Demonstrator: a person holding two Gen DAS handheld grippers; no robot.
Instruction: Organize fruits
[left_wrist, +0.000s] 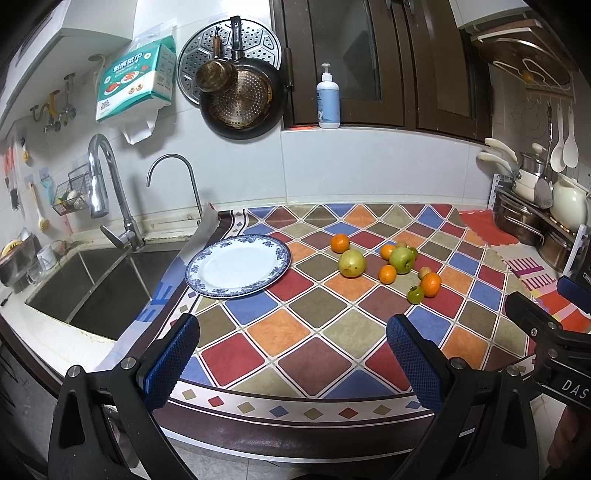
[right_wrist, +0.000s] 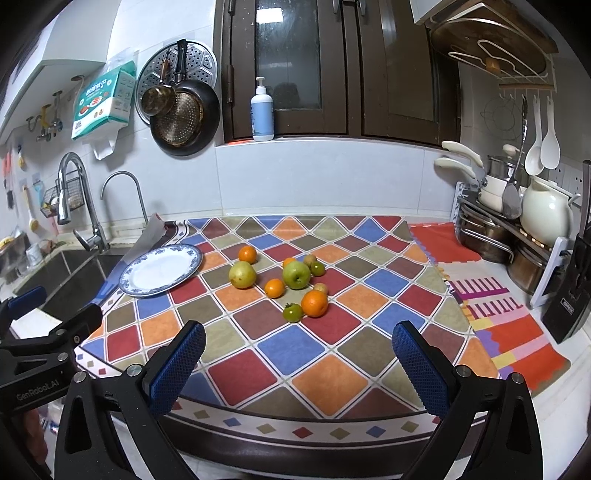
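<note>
Fruits (right_wrist: 282, 280) lie clustered on the table (right_wrist: 325, 384), well ahead of both grippers' wide-spread, empty fingers (right_wrist: 177, 363); the plate (left_wrist: 238, 266) sits ahead of the left fingers (left_wrist: 171, 363), beside the fruit.

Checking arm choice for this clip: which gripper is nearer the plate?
Left. The left gripper sits just right of the plate; the right gripper is farther right, facing the fruit.

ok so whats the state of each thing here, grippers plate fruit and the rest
left gripper: open, holding nothing
right gripper: open, holding nothing
plate: empty, flat on the mat
fruit: loose on the mat, none on the plate
faucet: no water running
sink: no standing water seen
</note>
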